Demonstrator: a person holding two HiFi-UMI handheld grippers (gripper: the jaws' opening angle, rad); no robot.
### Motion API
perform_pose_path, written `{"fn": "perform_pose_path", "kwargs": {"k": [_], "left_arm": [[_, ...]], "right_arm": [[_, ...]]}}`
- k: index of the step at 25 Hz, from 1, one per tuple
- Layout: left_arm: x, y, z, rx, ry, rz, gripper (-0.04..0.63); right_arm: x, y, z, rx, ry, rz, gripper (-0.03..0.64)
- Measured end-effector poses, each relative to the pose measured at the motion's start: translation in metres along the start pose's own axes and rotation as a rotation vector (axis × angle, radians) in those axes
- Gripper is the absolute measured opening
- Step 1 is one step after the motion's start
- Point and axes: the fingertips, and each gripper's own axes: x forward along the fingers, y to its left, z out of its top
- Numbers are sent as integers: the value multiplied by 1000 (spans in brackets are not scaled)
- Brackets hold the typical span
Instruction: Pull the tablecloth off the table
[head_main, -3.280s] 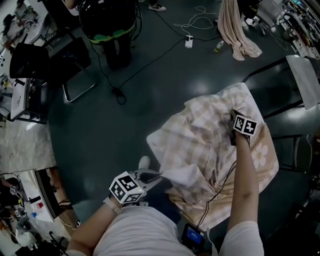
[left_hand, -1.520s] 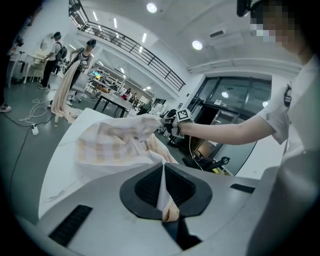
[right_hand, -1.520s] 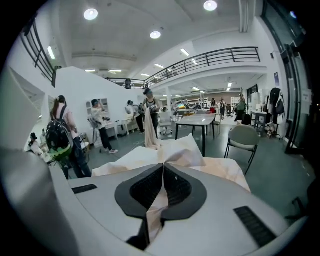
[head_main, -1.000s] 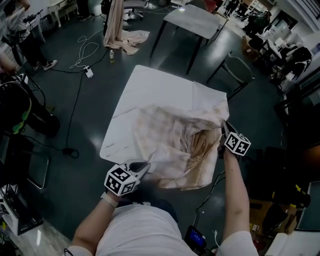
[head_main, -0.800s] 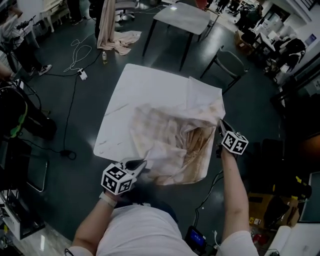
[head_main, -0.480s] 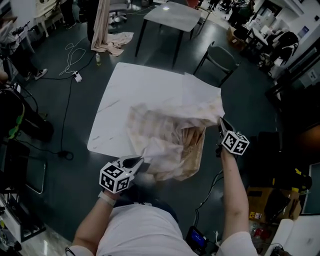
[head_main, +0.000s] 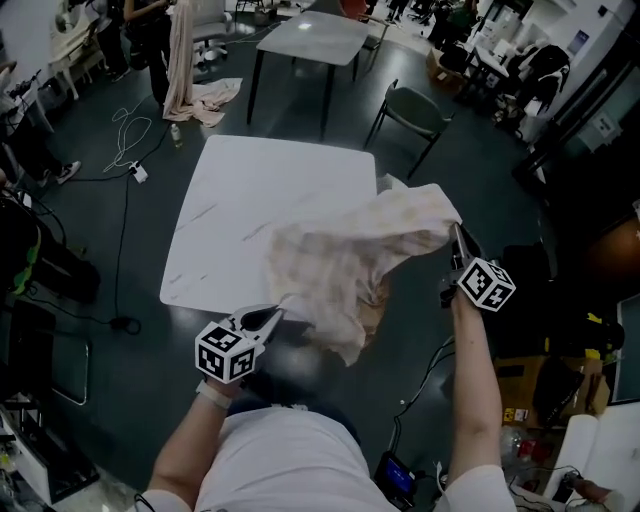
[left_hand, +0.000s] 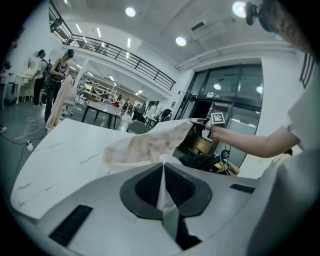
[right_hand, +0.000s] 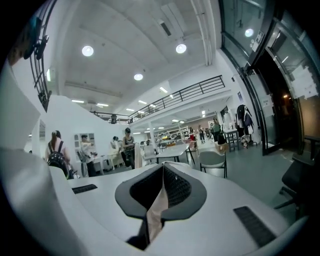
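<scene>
The beige checked tablecloth (head_main: 345, 255) hangs bunched between my two grippers, over the near right corner of the white table (head_main: 250, 190). Most of it is lifted off the tabletop. My left gripper (head_main: 272, 317) is shut on its near edge, and a fold of cloth shows pinched between the jaws in the left gripper view (left_hand: 162, 192). My right gripper (head_main: 457, 236) is shut on the far corner, held up beyond the table's right edge. A beige strip of the tablecloth (right_hand: 156, 212) sits between its jaws in the right gripper view.
A second table (head_main: 310, 38) and a grey chair (head_main: 412, 110) stand behind. Another beige cloth (head_main: 190, 70) hangs and lies on the floor at the back left, near cables (head_main: 125, 125). Dark equipment sits at the left (head_main: 30, 270) and boxes lie at the right (head_main: 525, 400).
The cloth has been drawn toward me and to the right, baring nearly all of the tabletop. My right gripper has lifted its corner higher and further right; my left has stayed low at the near edge.
</scene>
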Motion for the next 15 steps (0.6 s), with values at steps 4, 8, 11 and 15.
{"fn": "perform_pose_path", "kwargs": {"k": [4, 8, 11, 15], "left_arm": [[8, -18, 1, 5, -26, -2, 12], [10, -30, 7, -9, -62, -22, 12], [15, -45, 12, -7, -77, -43, 12], [22, -69, 19, -1, -90, -76, 12]], "right_arm": [[-36, -24, 32, 24, -73, -30, 26], [-81, -37, 51, 68, -137, -52, 26], [-122, -41, 64, 86, -185, -65, 26], [-183, -40, 75, 91, -243, -89, 26]]}}
